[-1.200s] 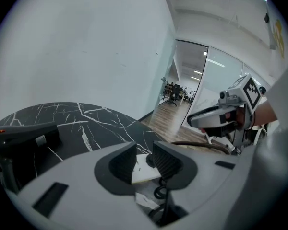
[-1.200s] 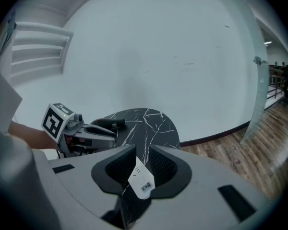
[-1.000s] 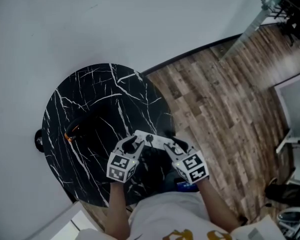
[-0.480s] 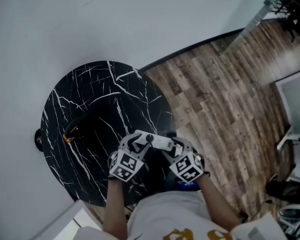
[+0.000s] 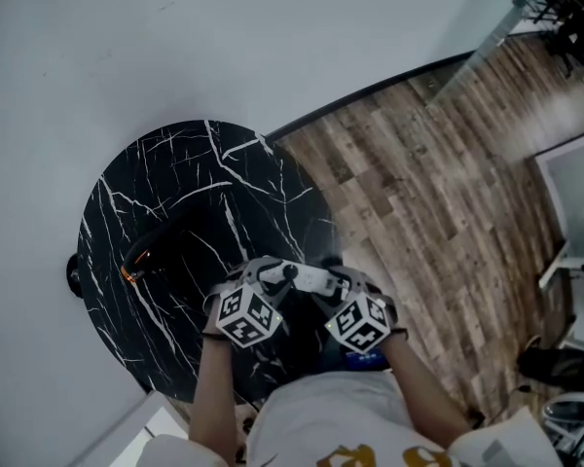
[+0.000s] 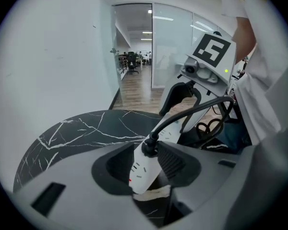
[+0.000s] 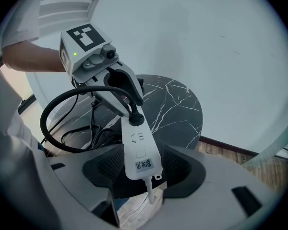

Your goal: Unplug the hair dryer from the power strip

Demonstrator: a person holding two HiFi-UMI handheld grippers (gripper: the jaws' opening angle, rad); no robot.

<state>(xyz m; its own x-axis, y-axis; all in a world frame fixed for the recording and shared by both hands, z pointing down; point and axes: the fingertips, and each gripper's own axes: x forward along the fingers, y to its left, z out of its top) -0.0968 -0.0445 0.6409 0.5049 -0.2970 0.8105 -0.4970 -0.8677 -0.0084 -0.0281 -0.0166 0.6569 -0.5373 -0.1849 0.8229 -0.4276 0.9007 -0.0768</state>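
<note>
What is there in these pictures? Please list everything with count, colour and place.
table: one, black marble with white veins, against the wall.
power strip: one, white, at the table's near edge.
plug: one, black, seated in the strip.
cable: one, black, looping from the plug.
hair dryer: one, dark with an orange spot, on the table's left part.
floor: wooden, brown, right of the table.
left gripper: one, grey; jaws have just been opening, apart around the strip's plug end.
right gripper: one, grey; jaws have just been opening, apart around the strip's other end.
</note>
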